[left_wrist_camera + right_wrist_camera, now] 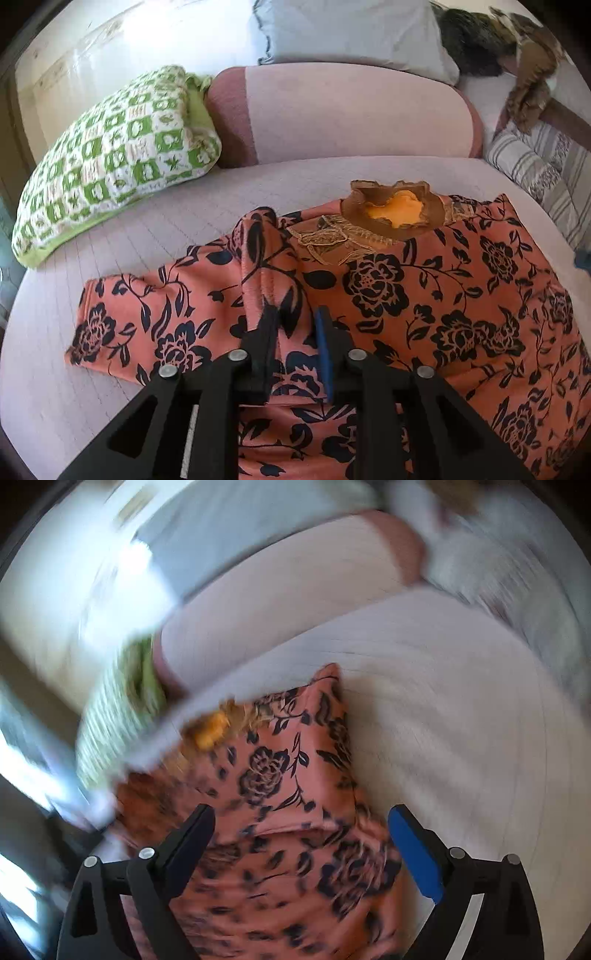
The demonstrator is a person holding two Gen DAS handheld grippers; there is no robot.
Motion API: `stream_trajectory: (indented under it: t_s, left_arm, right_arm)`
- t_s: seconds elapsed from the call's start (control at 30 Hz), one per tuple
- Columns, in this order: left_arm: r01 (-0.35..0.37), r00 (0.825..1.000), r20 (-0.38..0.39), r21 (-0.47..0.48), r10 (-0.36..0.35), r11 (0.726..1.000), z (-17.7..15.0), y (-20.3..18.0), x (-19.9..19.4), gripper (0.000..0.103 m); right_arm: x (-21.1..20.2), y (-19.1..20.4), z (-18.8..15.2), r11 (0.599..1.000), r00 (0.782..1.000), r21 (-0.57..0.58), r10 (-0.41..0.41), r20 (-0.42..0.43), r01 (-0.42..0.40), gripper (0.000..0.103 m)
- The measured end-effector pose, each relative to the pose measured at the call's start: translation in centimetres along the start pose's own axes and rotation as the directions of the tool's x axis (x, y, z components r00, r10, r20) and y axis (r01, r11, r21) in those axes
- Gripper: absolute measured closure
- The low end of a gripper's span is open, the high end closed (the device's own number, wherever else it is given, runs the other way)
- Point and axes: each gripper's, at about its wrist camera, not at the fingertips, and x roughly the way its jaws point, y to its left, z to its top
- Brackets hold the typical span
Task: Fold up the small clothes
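Two grippers work over one floral top (pixel 424 295), salmon-orange with black roses, spread on the pale lilac sofa seat (pixel 147 221). Its brown neckline (pixel 391 210), trimmed with gold embroidery, faces the pink backrest (pixel 351 114) and shows a yellow-orange lining inside. One sleeve (pixel 140 325) lies out flat toward the left. The left gripper (pixel 297 325) has its two fingers drawn close together, pinching a raised ridge of the fabric near where that sleeve meets the body, so the cloth stands up in a fold between the black finger (pixel 266 343) and the blue-padded one (pixel 325 350). The right wrist view is badly smeared by motion blur. In it the right gripper (pixel 301 834) has its fingers spread wide, the blue pad (pixel 413 853) out at the garment's edge and the black finger (pixel 188 845) over the cloth, with the top lying between and below them; nothing is clamped, though whether the tips touch the fabric I cannot tell. A green-and-white patterned cushion (pixel 110 158) leans at the seat's left end, a pale blue pillow (pixel 351 33) sits behind the backrest, and a striped cushion (pixel 535 173) is at the right. No brand, label or readable writing shows on anything.
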Motion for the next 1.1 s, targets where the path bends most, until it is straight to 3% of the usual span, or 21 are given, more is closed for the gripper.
stream_trajectory:
  t_s: [0.1,0.17,0.27,0.33,0.4,0.43,0.47,0.5,0.53,0.57,0.6,0.63,0.67,0.73,0.77,0.8,0.87,0.9,0.97,1.03,1.1]
  left_arm:
    - [-0.015,0.998,-0.058,0.006,0.015,1.0,-0.4,0.0,1.7,0.072]
    - [-0.016,0.997,-0.073,0.009,0.016,1.0,-0.8,0.1,1.9,0.072]
    - [-0.001,1.0,-0.026,0.009,0.002,1.0,-1.0,0.3,0.3,0.072]
    - [-0.006,1.0,0.013,0.006,0.006,1.0,-1.0,0.4,-0.7,0.071]
    - [-0.005,1.0,0.03,-0.033,0.006,0.999,-1.1,1.1,-1.3,0.071]
    - [-0.001,1.0,0.029,-0.056,0.003,0.998,-1.2,1.6,-1.4,0.071]
    - [0.002,1.0,0.027,-0.084,0.0,0.996,-1.4,2.3,-1.6,0.071]
    - [0.001,1.0,0.026,-0.114,0.002,0.993,-1.7,3.1,-1.9,0.071]
    - [-0.003,1.0,0.028,-0.149,0.008,0.989,-2.0,4.3,-2.3,0.071]
    - [-0.01,0.999,0.028,-0.184,0.015,0.983,-2.4,5.5,-2.7,0.07]
    - [-0.018,0.999,0.028,-0.222,0.025,0.975,-2.9,6.8,-3.2,0.069]
    - [-0.029,0.999,0.027,-0.264,0.038,0.964,-3.4,8.4,-3.6,0.064]
    - [-0.044,0.998,0.026,-0.31,0.054,0.95,-4.0,10.2,-3.8,0.061]
    - [-0.068,0.997,0.011,-0.394,0.079,0.917,-5.1,13.2,-3.6,0.056]
    - [-0.072,0.997,-0.005,-0.446,0.078,0.892,-5.6,14.8,-3.3,0.056]
    - [-0.068,0.997,-0.014,-0.512,0.071,0.856,-6.2,16.4,-3.0,0.056]
    - [-0.02,1.0,-0.001,-0.655,0.026,0.756,-7.3,20.0,-2.1,0.055]
    - [-0.011,1.0,-0.002,-0.686,0.013,0.728,-7.4,20.9,-1.6,0.054]
    - [0.025,0.998,-0.013,-0.773,-0.055,0.634,-8.0,23.2,0.4,0.054]
    - [0.029,0.999,0.001,-0.799,-0.047,0.601,-7.8,23.7,1.1,0.054]
    - [-0.001,1.0,-0.012,-0.807,-0.015,0.591,-6.8,24.2,1.6,0.054]
  right_arm:
    - [3.8,0.4,-0.9,0.983,0.99,-0.156,-0.113,-0.086,0.099,0.007]
    - [6.7,-2.6,-1.2,0.977,0.966,-0.102,-0.202,-0.159,0.187,0.008]
    - [4.6,-6.7,-0.7,0.977,0.991,0.198,-0.061,-0.117,0.083,0.007]
    - [2.8,-6.5,0.2,0.973,0.998,0.229,0.018,-0.065,-0.003,0.007]
    - [1.5,-5.1,2.0,0.981,0.999,0.191,0.035,0.002,-0.035,0.007]
    - [1.6,-4.6,2.8,0.975,0.994,0.194,0.105,0.006,-0.104,0.007]
    - [3.1,-4.3,3.7,0.944,0.965,0.219,0.259,-0.035,-0.245,0.007]
    - [4.4,-4.0,4.0,0.912,0.929,0.237,0.362,-0.08,-0.335,0.007]
    - [5.5,-3.9,4.0,0.904,0.913,0.23,0.392,-0.111,-0.36,0.007]
    - [7.4,-4.7,3.9,0.951,0.95,0.188,0.273,-0.148,-0.244,0.007]
    - [8.8,-6.4,3.2,0.968,0.972,0.226,0.148,-0.182,-0.105,0.01]
    - [9.3,-8.4,2.9,0.935,0.971,0.332,0.183,-0.152,-0.125,0.01]
    - [8.0,-9.5,2.7,0.895,0.972,0.409,0.227,-0.065,-0.181,0.009]
    - [5.2,-7.6,2.9,0.941,0.991,0.316,0.135,-0.025,-0.121,0.005]
    - [4.3,-6.6,2.7,0.955,0.991,0.271,0.13,-0.023,-0.119,0.005]
    - [3.4,-5.4,2.4,0.964,0.99,0.234,0.139,-0.038,-0.126,0.005]
    - [2.5,-3.2,1.5,0.976,0.986,0.165,0.154,-0.058,-0.143,0.005]
    - [2.2,-2.1,0.9,0.982,0.987,0.135,0.142,-0.071,-0.132,0.005]
    - [1.9,-1.1,-0.4,0.983,0.984,0.122,0.15,-0.093,-0.138,0.005]
    - [1.6,-0.4,-1.8,0.985,0.985,0.108,0.144,-0.1,-0.133,0.005]
    - [2.0,0.2,-2.8,0.988,0.983,0.094,0.137,-0.123,-0.126,0.005]
